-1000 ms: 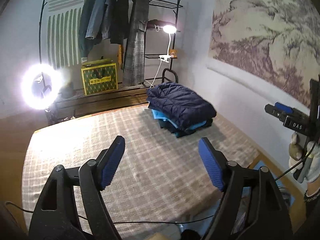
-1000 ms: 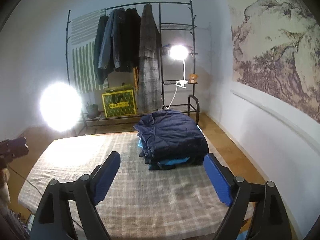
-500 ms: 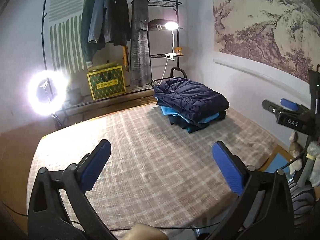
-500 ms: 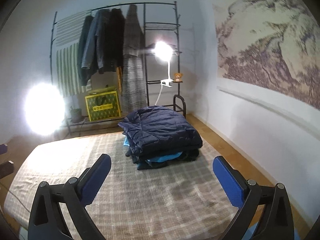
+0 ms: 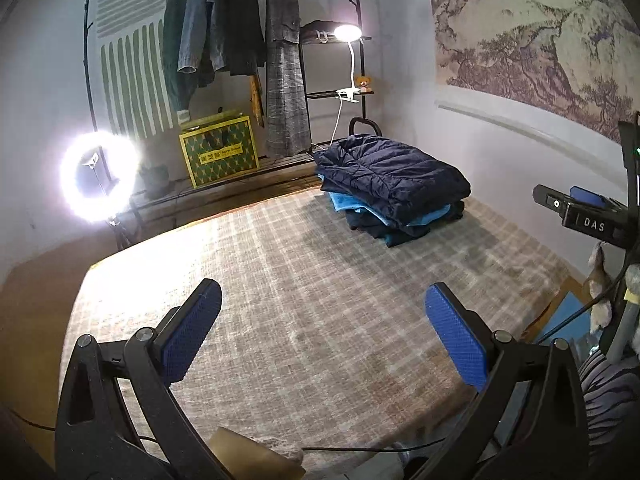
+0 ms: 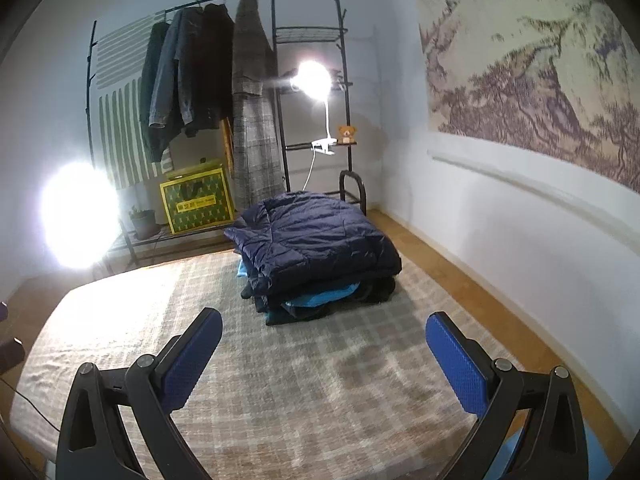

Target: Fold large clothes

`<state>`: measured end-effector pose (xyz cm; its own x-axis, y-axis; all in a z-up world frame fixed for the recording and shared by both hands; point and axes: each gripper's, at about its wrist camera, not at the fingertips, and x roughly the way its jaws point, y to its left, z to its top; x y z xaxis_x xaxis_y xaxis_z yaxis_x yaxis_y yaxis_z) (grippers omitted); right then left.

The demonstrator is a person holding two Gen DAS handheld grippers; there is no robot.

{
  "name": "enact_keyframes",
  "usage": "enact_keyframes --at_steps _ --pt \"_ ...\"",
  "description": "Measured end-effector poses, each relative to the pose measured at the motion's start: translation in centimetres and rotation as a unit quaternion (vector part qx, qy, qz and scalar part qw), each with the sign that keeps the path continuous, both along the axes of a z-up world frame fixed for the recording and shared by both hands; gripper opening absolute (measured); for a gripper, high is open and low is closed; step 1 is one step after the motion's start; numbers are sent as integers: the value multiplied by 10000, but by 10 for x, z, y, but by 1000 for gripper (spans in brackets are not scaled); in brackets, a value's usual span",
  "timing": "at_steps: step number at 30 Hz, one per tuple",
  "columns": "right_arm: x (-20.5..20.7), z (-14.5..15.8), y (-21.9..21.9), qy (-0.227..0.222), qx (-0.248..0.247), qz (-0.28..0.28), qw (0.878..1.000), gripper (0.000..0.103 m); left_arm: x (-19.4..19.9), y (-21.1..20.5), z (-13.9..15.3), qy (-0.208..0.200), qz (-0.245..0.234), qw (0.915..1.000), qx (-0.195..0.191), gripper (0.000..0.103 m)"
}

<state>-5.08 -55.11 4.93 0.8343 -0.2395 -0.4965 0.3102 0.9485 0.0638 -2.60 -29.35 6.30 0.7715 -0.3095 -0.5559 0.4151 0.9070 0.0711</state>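
A stack of folded clothes, topped by a navy puffer jacket (image 5: 394, 178), lies at the far right of the plaid-covered bed (image 5: 280, 300); it also shows in the right wrist view (image 6: 312, 240), on the bed (image 6: 280, 380). My left gripper (image 5: 322, 332) is open and empty above the bed's near part. My right gripper (image 6: 322, 350) is open and empty, short of the stack. The right gripper's body (image 5: 580, 212) shows at the right edge of the left wrist view.
A clothes rack with hanging coats (image 6: 208, 80) stands behind the bed. A ring light (image 5: 98, 176) glares at left, a clip lamp (image 6: 314, 80) on the shelf. A yellow-green box (image 5: 219, 156) sits under the rack. A wall runs along the right.
Both grippers have opened wider and drawn back and up a little. The stack has not moved.
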Motion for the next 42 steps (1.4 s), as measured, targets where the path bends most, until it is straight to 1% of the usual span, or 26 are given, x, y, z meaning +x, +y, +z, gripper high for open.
enact_keyframes --at_steps 6,21,33,37,42 --pt "0 -1 2 6 0 -9 10000 103 -5 -1 3 -98 -12 10000 -9 103" --pt "2 -3 1 65 96 -44 9999 103 -7 -1 7 -115 -20 9999 -54 103" --pt "2 -4 0 60 65 -18 10000 103 -8 -1 8 -139 8 9999 -60 103" --pt "2 -4 0 52 68 -23 10000 103 -9 -1 13 -84 11 9999 -132 103" --pt "1 -3 0 39 47 -22 10000 103 -10 0 15 76 -21 9995 -319 103"
